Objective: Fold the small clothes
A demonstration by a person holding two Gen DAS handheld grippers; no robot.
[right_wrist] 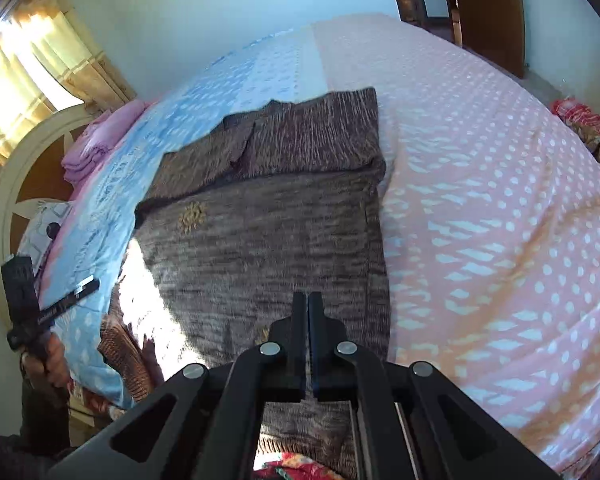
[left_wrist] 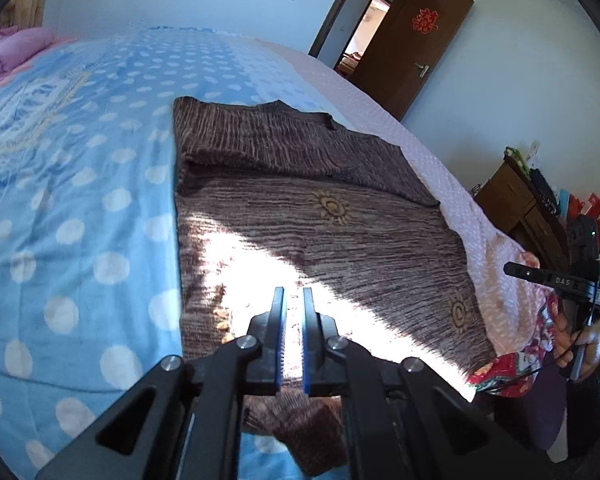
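- A brown, ribbed, crinkled cloth garment with small gold sun-shaped motifs (left_wrist: pixel 320 216) lies flat on the bed, reaching to the near edge where a bit hangs over.
- It lies along the seam where the blue quilt with white dots (left_wrist: pixel 80 200) meets the pink coverlet with white dots (right_wrist: pixel 500 220).
- Its far part is doubled over, forming a darker band across the top with a raised fold line.
- A bright patch of sunlight falls across the near part of the garment.
- The left gripper (left_wrist: pixel 293 300) hovers over the garment's near edge, its blue-padded fingers (left_wrist: pixel 307 320) standing a narrow gap apart with nothing between them.
- The right gripper (right_wrist: pixel 307 304) hangs over the near part of the garment, black fingers (right_wrist: pixel 299 332) pressed nearly together; I cannot tell whether any cloth is caught between them.
- A folded pink blanket (right_wrist: pixel 96 148) sits at the head end of the bed, by the cream and brown headboard (right_wrist: pixel 16 184).
- A dark brown wooden door with a red paper emblem (left_wrist: pixel 416 48) stands open beyond the far corner of the bed.
- A yellow curtain (right_wrist: pixel 40 68) glows with daylight near the headboard.
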